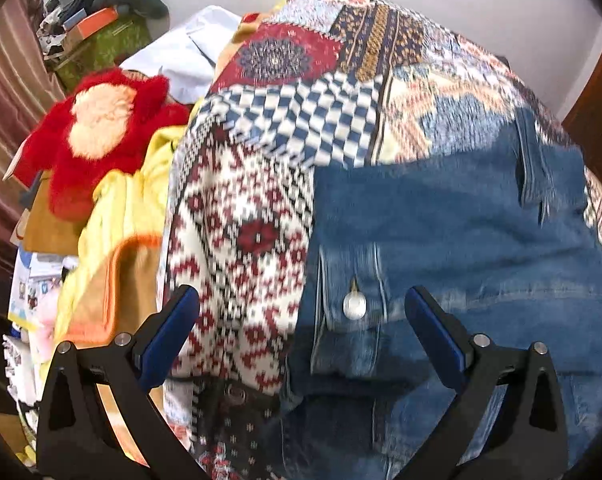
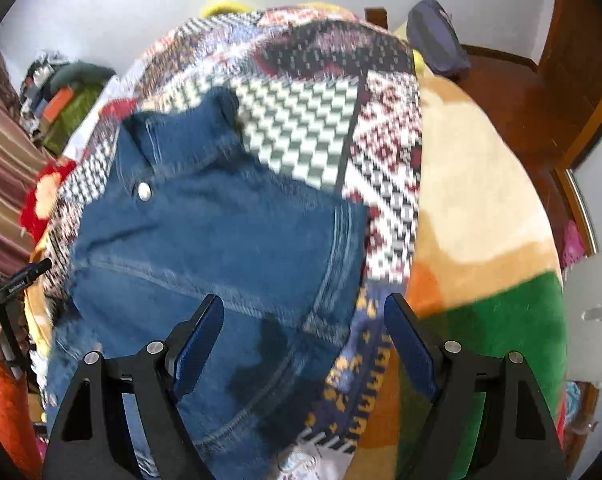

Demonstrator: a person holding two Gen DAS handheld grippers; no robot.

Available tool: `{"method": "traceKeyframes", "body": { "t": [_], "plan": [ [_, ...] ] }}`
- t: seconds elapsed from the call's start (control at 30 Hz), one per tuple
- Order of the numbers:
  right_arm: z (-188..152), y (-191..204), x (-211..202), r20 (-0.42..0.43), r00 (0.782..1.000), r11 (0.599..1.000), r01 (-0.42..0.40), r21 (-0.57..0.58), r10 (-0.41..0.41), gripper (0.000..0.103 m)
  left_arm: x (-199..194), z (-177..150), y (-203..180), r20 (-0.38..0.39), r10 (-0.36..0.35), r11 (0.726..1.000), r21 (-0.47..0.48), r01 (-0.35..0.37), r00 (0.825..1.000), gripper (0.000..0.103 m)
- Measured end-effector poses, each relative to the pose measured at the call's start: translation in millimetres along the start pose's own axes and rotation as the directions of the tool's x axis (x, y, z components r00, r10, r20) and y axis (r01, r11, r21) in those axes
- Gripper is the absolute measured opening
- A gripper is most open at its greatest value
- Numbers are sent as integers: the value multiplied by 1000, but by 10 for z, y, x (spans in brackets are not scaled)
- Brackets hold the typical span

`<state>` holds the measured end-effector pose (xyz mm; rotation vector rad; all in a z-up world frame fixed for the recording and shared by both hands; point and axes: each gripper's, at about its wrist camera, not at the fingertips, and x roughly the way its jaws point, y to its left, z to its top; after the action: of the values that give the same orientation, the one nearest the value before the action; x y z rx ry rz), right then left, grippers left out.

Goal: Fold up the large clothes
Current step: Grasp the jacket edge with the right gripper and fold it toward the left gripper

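A blue denim jacket (image 1: 453, 240) with a silver button (image 1: 354, 306) lies on a patchwork-patterned cloth (image 1: 261, 184) spread over a bed. My left gripper (image 1: 301, 300) is open, just above the jacket's buttoned edge, holding nothing. In the right wrist view the denim jacket (image 2: 221, 240) lies crumpled with its collar (image 2: 189, 128) towards the far side and a dark patch near the front. My right gripper (image 2: 304, 312) is open above the jacket's right edge where it meets the patterned cloth (image 2: 381, 200).
A red and cream plush toy (image 1: 101, 128), yellow fabric (image 1: 133, 200) and a heap of boxes (image 1: 97, 36) lie to the left. A cream, orange and green blanket (image 2: 481, 240) covers the bed on the right, with a wooden frame (image 2: 521, 112) and a dark bag (image 2: 437, 36) behind.
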<state>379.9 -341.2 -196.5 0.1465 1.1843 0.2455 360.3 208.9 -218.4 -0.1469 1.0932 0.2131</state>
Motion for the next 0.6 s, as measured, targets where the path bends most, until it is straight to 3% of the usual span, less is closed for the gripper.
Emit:
{"method": "traceKeyframes", "body": {
  "t": [0.17, 0.33, 0.43, 0.47, 0.57, 0.6],
  "plan": [
    [131, -86, 208, -19, 1000, 1000, -24, 17, 25, 81, 324, 192, 54, -81, -83, 996, -46, 80, 993, 103],
    [172, -312, 558, -66, 996, 992, -54, 114, 62, 77, 714, 247, 109, -137, -216, 969, -154, 194, 967, 100],
    [201, -406, 623, -40, 997, 985, -61, 159, 68, 66, 914, 287, 148, -138, -352, 920, -236, 314, 926, 76],
    [221, -419, 628, -23, 996, 983, -77, 167, 82, 63, 970, 299, 159, -135, -381, 905, -259, 339, 915, 73],
    [249, -407, 668, -16, 994, 982, -106, 159, 110, 42, 1111, 323, 179, -120, -412, 881, -305, 361, 903, 66],
    [251, -397, 700, -22, 994, 982, -105, 155, 110, 40, 1145, 327, 174, -116, -428, 872, -312, 376, 896, 50]
  ]
}}
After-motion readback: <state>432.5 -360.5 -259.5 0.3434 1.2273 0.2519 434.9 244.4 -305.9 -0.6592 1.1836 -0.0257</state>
